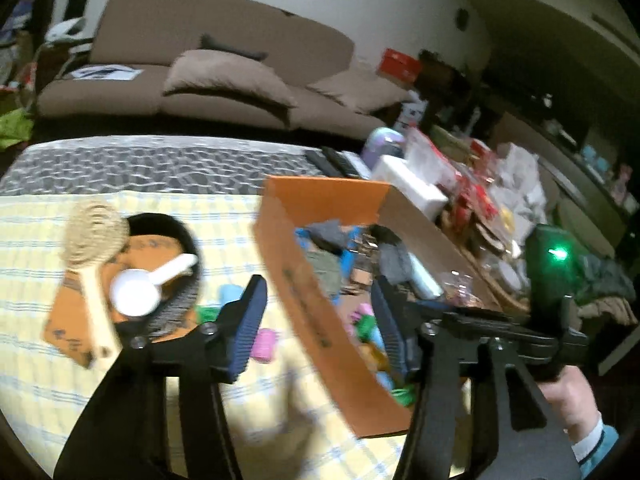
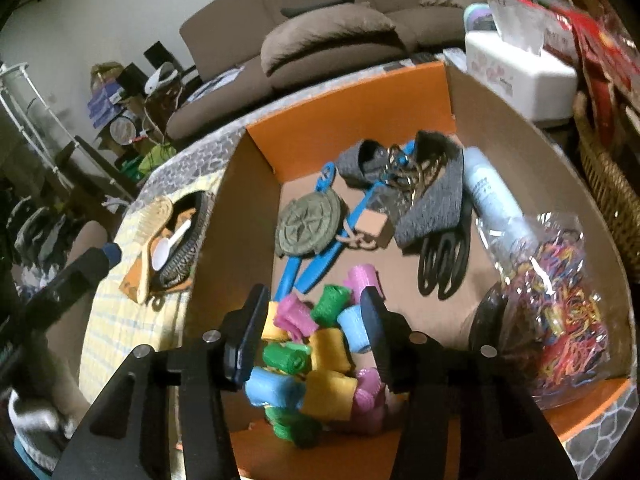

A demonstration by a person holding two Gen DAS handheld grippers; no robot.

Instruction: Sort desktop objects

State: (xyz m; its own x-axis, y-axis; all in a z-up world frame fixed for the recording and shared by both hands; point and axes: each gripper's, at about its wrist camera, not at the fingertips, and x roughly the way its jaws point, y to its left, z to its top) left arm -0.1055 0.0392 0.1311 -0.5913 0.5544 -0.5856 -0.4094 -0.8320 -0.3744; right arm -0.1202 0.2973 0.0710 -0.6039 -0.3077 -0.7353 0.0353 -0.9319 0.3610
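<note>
An orange cardboard box (image 1: pixel 304 280) (image 2: pixel 360 96) stands on the yellow checked tablecloth (image 1: pixel 48 360). It holds several coloured hair rollers (image 2: pixel 326 348), a blue clip (image 2: pixel 304 268), a round bronze disc (image 2: pixel 310 226), grey fabric (image 2: pixel 434 204), a black claw clip (image 2: pixel 442 268), a pale blue tube (image 2: pixel 494 196) and a bag of coloured bands (image 2: pixel 556 312). My left gripper (image 1: pixel 320 332) is open and empty, astride the box's near wall, above loose rollers (image 1: pixel 264 344) on the cloth. My right gripper (image 2: pixel 314 332) is open and empty, just above the roller pile.
Left of the box, a dark dish (image 1: pixel 176 304) holds a woven brush (image 1: pixel 94 240) and a white scoop (image 1: pixel 140 290). A white tissue box (image 2: pixel 520 76) and cluttered packets (image 1: pixel 476 184) lie beyond the box. A brown sofa (image 1: pixel 224 76) stands behind the table.
</note>
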